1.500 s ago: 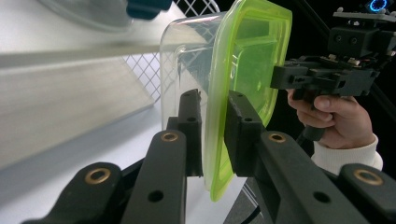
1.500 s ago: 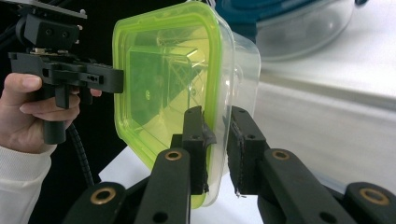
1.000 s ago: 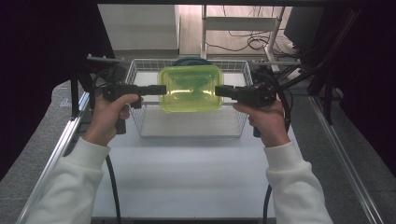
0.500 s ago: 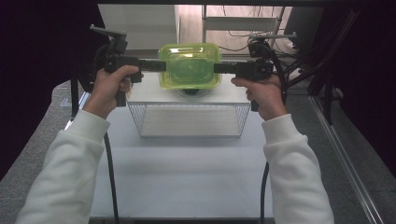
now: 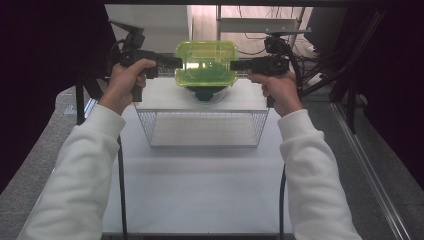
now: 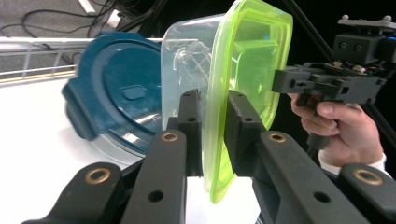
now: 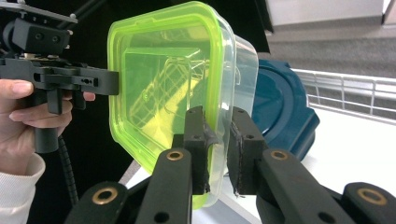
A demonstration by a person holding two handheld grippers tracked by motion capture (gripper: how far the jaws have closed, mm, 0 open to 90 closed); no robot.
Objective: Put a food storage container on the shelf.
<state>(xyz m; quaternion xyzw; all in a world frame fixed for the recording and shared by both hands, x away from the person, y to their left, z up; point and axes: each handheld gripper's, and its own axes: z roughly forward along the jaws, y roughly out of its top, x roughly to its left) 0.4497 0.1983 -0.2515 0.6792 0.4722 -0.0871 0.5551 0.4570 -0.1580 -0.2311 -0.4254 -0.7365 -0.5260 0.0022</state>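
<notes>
We hold a clear container with a lime-green lid (image 5: 206, 62) between two grippers, at twelve o'clock on the table, raised above a blue-lidded container (image 5: 204, 93) that sits just beyond the wire basket (image 5: 205, 127). The left gripper (image 5: 172, 62) pinches the rim at nine o'clock and the right gripper (image 5: 236, 64) pinches it at three o'clock; in each gripper view the jaws stand nearly closed, with only the thin lip of lid and wall between the pads. In the left gripper view the green lid (image 6: 247, 79) passes edge-on between the jaws, the blue lid (image 6: 119, 91) behind it. To carry out this step well, we judge that both hands should travel together at equal height, keeping the box level and the clamping pressure even, since a pull apart or a twist could slip the narrow rim from one pair of pads. The held container (image 7: 177, 88) looks empty through its clear wall; the basket appears empty as well. What lies under the blue lid (image 7: 280, 105) we cannot tell.
</notes>
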